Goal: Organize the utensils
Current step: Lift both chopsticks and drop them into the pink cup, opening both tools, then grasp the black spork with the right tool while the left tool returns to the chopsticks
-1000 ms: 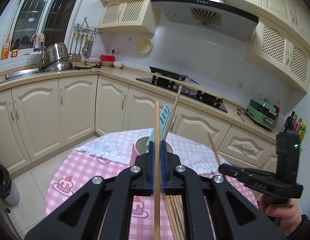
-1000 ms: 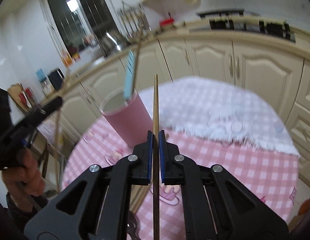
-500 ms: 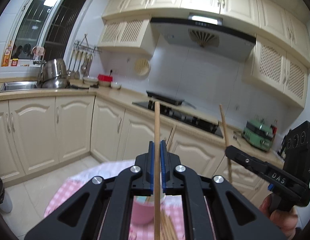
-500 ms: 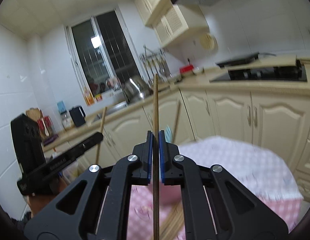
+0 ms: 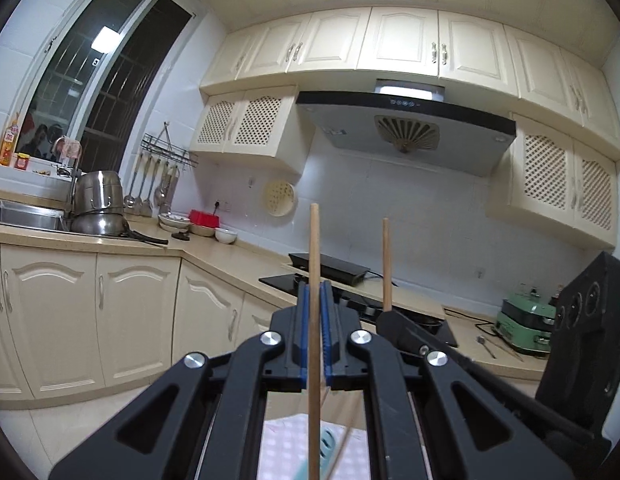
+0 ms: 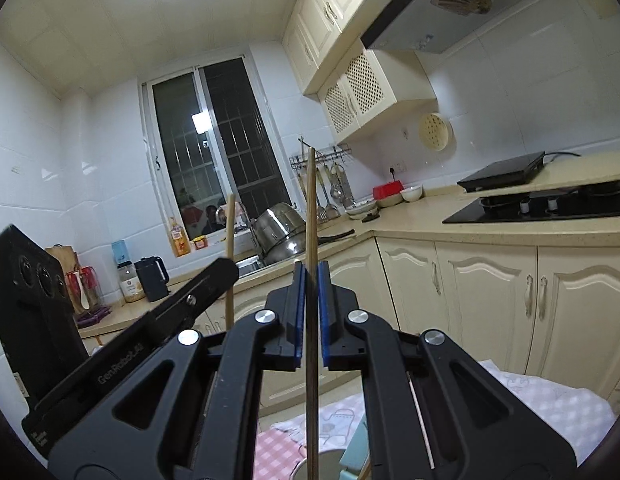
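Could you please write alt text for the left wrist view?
The left gripper holds a wooden chopstick upright between its blue jaws. Beside it, the right gripper holds a second chopstick before cream kitchen cabinets.

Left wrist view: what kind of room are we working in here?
A home kitchen, by the look of it: a range hood over a black cooktop, cream wall cabinets, and a sink with stacked steel pots beside it.

A home kitchen: cream cabinets (image 5: 401, 48), range hood (image 5: 405, 132) and gas hob (image 6: 549, 204) ahead of the gripper, steel pots (image 5: 98, 208) left.
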The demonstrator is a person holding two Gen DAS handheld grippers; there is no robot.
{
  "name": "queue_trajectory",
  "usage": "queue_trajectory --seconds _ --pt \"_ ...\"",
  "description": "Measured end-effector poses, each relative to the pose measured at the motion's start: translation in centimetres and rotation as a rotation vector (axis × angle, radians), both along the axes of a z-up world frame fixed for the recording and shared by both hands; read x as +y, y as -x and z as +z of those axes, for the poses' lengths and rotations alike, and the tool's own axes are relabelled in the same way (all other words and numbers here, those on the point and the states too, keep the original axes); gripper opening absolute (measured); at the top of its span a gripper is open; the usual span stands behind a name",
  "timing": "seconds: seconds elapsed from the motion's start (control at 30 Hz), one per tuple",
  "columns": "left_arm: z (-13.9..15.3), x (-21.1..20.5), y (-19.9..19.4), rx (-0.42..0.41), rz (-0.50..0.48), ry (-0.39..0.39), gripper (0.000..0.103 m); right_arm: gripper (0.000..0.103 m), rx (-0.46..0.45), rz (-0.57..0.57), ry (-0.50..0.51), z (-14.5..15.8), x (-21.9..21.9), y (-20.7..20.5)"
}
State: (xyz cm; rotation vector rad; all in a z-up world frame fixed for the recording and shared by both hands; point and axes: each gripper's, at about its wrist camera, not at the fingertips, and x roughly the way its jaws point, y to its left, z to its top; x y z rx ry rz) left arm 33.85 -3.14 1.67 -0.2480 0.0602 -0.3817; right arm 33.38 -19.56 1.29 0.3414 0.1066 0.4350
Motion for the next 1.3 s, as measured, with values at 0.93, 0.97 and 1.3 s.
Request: queue_trajectory --seconds 0.93,0.97,1.3 --pt "-6.2 4.3 1.3 0.119 0.122 0.038 0.096 0.097 0.095 -0.092 0.092 -3.1 -1.9 3.2" --pt "-5.9 4.5 1.8 0.122 0.129 0.032 0.097 0.097 0.095 -0.100 0.093 -2.9 -2.1 3.6" --pt "-4.1 4.9 7.5 0.163 0.154 -0.067 0.098 0.097 0.159 -0.125 0.116 -2.7 -4.0 7.5"
